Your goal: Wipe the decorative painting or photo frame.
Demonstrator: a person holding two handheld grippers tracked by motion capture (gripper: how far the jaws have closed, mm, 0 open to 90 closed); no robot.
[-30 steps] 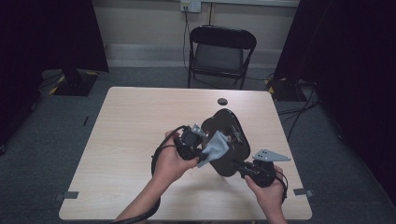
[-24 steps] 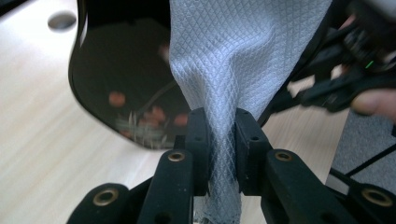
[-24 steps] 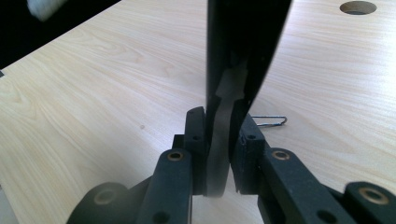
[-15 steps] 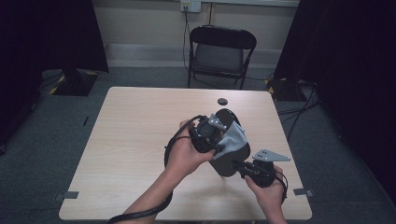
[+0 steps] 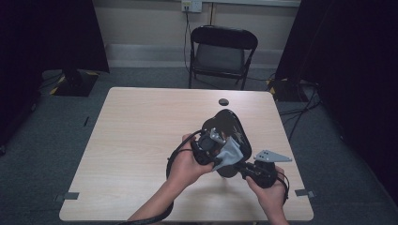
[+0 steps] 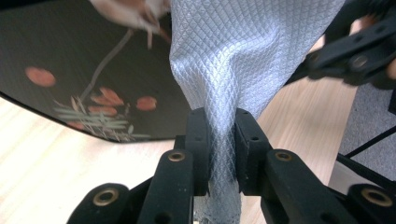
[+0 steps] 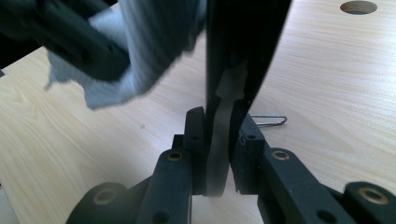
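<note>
Step in hand: wiping a black tray w/ a cloth, judging by the pose. L to R: left gripper [image 5: 219, 151] sits just right of tabletop [image 5: 141, 140] centre, jaws clamped tight on a bunched grey cloth [image 6: 243, 60]; the cloth lies against the black tray [image 5: 227, 129], which has a red flower print on its face. The tray is held tilted on edge above the tabletop, its far end toward 12 o'clock. At 5 o'clock from the tray, right gripper [image 5: 248, 169] has jaws narrow, pinching the tray's near rim. A small wire clip [image 7: 268, 120] lies on the tabletop behind it. Next move prob. calls for dragging the cloth across the face while the right grip keeps the tray steady; too much push could twist the tray out.
</note>
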